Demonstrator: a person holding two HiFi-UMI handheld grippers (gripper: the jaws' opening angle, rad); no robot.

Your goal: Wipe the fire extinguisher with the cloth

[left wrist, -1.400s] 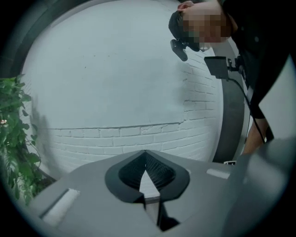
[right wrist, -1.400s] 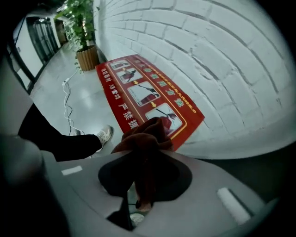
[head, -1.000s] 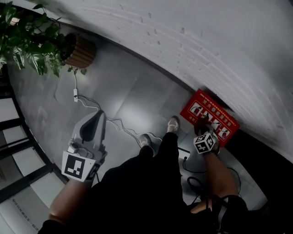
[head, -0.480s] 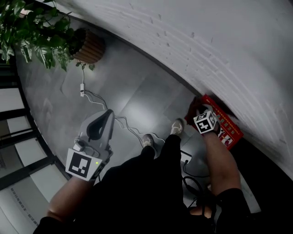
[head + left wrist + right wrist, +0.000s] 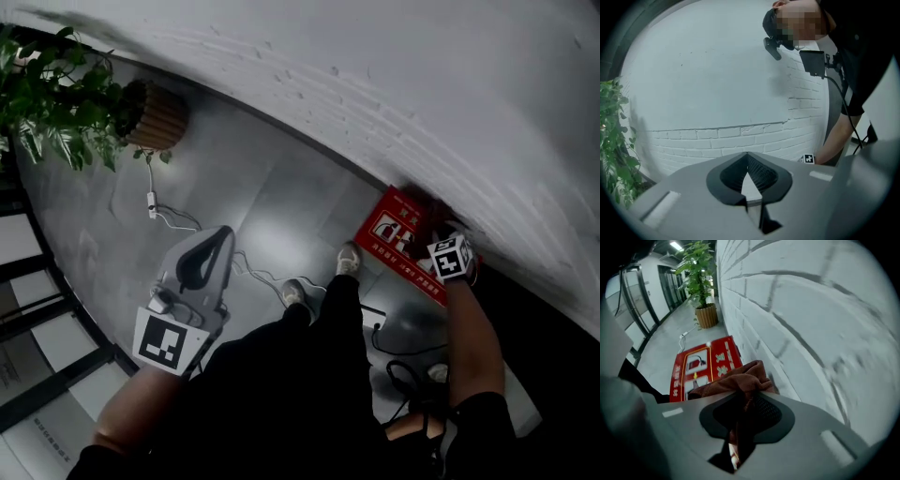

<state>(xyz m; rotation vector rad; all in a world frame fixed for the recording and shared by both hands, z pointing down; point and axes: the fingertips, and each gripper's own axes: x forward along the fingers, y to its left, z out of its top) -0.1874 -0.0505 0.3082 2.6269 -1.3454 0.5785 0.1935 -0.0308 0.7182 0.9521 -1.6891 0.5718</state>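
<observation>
A red fire extinguisher box (image 5: 398, 239) with printed pictures lies on the floor against the white brick wall; it also appears as the red box (image 5: 701, 366) in the right gripper view. No bare extinguisher shows. My right gripper (image 5: 448, 251) hangs over the box's far right end, close to the wall, pointing steeply down. The right gripper (image 5: 744, 394) is shut on a bunched reddish-brown cloth (image 5: 740, 378) that bulges past its tips. My left gripper (image 5: 221, 236) is held well to the left over grey floor. The left gripper (image 5: 747, 154) has its tips together, with nothing between them.
A leafy plant (image 5: 52, 98) in a ribbed round pot (image 5: 155, 117) stands by the wall at far left. A white cable (image 5: 173, 220) trails across the floor towards my shoes (image 5: 347, 258). Black cables (image 5: 403, 375) lie near the box. Dark-framed glass panels (image 5: 28, 309) run along the left.
My right gripper has swung with the cloth across the red box to its right end by the wall. The left gripper has drifted slightly; the head view has shifted too.
</observation>
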